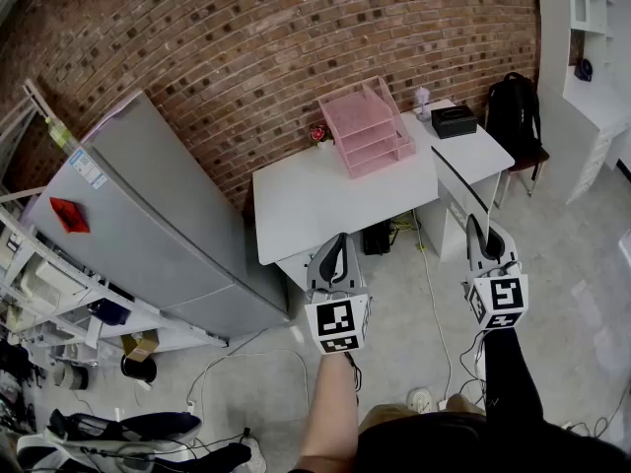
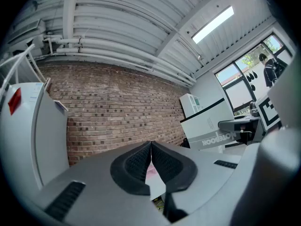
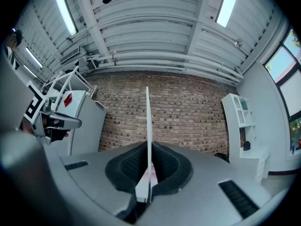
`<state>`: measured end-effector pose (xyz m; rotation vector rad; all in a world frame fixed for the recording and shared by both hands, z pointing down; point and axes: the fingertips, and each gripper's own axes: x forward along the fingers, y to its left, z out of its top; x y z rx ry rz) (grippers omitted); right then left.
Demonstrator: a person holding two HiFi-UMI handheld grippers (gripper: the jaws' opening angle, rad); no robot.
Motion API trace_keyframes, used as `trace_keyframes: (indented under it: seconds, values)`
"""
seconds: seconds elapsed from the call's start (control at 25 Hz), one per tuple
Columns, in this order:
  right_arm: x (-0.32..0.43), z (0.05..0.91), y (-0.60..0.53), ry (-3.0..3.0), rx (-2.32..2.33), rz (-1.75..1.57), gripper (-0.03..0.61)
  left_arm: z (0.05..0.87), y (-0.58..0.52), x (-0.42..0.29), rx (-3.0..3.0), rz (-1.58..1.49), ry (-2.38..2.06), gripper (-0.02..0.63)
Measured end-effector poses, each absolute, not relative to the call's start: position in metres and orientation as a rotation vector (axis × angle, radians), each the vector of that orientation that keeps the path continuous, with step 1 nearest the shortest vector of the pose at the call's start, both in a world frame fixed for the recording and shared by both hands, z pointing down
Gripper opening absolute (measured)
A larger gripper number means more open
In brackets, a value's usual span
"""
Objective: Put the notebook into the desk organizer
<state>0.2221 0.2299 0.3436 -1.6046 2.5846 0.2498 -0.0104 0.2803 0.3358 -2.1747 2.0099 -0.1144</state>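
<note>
A pink tiered desk organizer [image 1: 367, 126] stands at the back of a white table [image 1: 306, 205], against the brick wall. My right gripper [image 1: 477, 223] is shut on a thin white notebook [image 1: 456, 187], held upright on its edge in the air by the table's right end. In the right gripper view the notebook [image 3: 147, 121] shows edge-on, rising from between the jaws. My left gripper [image 1: 338, 239] hovers in front of the table, shut with nothing in it. The left gripper view shows its closed jaws and the notebook [image 2: 211, 126] off to the right.
A big grey cabinet [image 1: 148, 225] stands left of the table. A black box [image 1: 454, 120] sits on the side desk, with a black backpack [image 1: 515, 111] on a chair behind it. White shelving [image 1: 592, 37] is at the right. Cables and clutter lie on the floor at the lower left.
</note>
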Motion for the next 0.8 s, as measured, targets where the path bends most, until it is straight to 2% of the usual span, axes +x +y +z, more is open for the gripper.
trace_keyframes:
  seconds: [0.8]
  values:
    - [0.226,0.341,0.206,2.557,-1.568,0.224,0.026,0.329,0.264,-0.012,-2.168,-0.086,2.038,0.015]
